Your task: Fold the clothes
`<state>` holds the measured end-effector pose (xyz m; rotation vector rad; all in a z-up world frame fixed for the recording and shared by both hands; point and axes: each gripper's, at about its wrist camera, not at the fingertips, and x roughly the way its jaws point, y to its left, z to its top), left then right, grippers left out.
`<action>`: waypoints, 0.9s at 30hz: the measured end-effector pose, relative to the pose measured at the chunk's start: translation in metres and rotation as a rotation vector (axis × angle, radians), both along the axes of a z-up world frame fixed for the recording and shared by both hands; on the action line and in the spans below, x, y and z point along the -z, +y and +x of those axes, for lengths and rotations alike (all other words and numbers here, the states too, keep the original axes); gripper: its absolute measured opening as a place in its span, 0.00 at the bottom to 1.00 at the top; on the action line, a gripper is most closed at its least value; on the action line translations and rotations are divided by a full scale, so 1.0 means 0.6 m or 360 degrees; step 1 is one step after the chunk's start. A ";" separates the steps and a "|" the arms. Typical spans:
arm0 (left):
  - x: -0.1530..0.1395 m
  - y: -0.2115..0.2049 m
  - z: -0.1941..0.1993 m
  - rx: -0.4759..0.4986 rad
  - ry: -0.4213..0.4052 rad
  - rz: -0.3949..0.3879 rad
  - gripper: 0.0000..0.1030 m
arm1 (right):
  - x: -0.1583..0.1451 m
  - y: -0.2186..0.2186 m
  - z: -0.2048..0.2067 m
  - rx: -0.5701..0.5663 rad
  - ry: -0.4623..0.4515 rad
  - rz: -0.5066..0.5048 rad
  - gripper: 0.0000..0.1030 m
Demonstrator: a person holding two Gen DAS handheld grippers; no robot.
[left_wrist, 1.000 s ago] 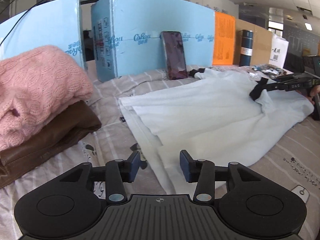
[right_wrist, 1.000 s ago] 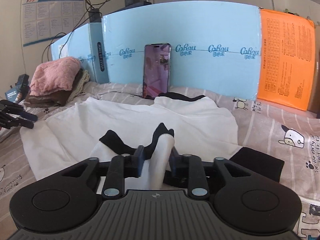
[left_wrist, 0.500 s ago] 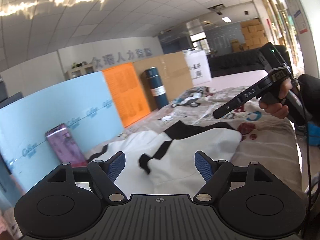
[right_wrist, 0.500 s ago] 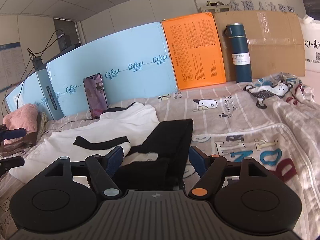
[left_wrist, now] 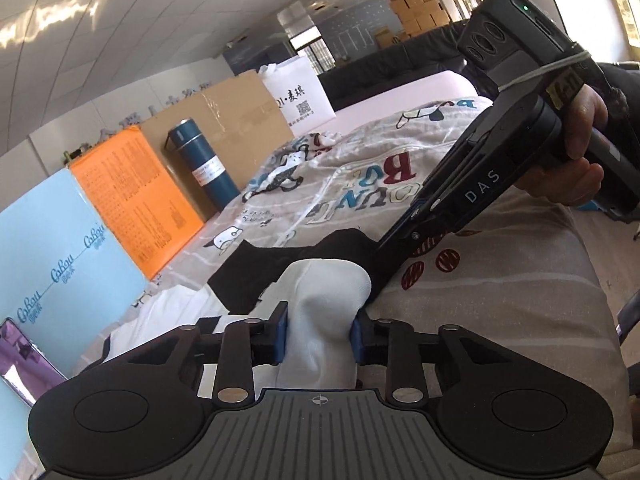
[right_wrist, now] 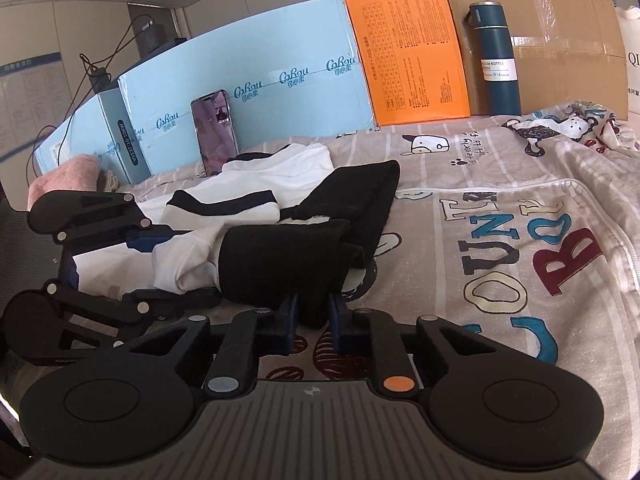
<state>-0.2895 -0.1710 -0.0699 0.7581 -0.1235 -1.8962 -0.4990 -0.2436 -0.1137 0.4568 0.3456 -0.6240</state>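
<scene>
A white garment with black trim lies on the patterned bedsheet. My left gripper is shut on a bunched white part of the garment. It also shows from the side in the right wrist view. My right gripper is shut on the garment's black hem band, close beside the left one. In the left wrist view the right gripper reaches down to the black fabric.
A phone leans on blue foam panels at the back. An orange board, a blue flask and a cardboard box stand behind the bed. A pink sweater sits far left.
Both grippers were open half a second ago and have closed on the garment: the left on white fabric, the right on the black hem. They have come close together.
</scene>
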 end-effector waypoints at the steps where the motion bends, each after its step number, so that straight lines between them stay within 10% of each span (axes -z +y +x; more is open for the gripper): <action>1: -0.009 -0.002 0.006 -0.0012 0.0072 0.0009 0.21 | -0.004 -0.003 -0.004 0.0003 -0.0047 0.0016 0.06; 5: -0.032 0.005 0.020 0.0019 0.0235 0.0055 0.18 | -0.047 -0.007 -0.035 0.0014 -0.0292 0.0041 0.04; 10: -0.001 0.014 -0.009 0.0104 0.0149 0.0164 0.22 | -0.083 0.023 -0.052 0.0045 -0.0232 -0.0092 0.04; 12: 0.011 0.018 -0.021 0.0138 0.0114 0.0207 0.33 | -0.077 0.028 -0.052 0.0080 -0.0161 -0.0101 0.04; 14: 0.009 0.030 -0.024 0.0214 0.0132 0.0168 0.68 | -0.071 0.034 -0.053 0.0114 -0.0090 -0.0109 0.06; 16: -0.010 0.043 -0.013 0.0276 0.0241 0.0114 0.79 | -0.070 0.036 -0.048 0.0113 -0.0087 -0.0117 0.27; 21: -0.029 0.036 0.056 -0.0047 0.0328 0.0043 0.78 | -0.078 0.033 -0.004 -0.0058 -0.0141 -0.0117 0.44; 27: 0.009 -0.026 0.159 -0.0266 0.0834 0.0437 0.78 | -0.072 -0.015 0.098 -0.0296 -0.0199 0.0120 0.49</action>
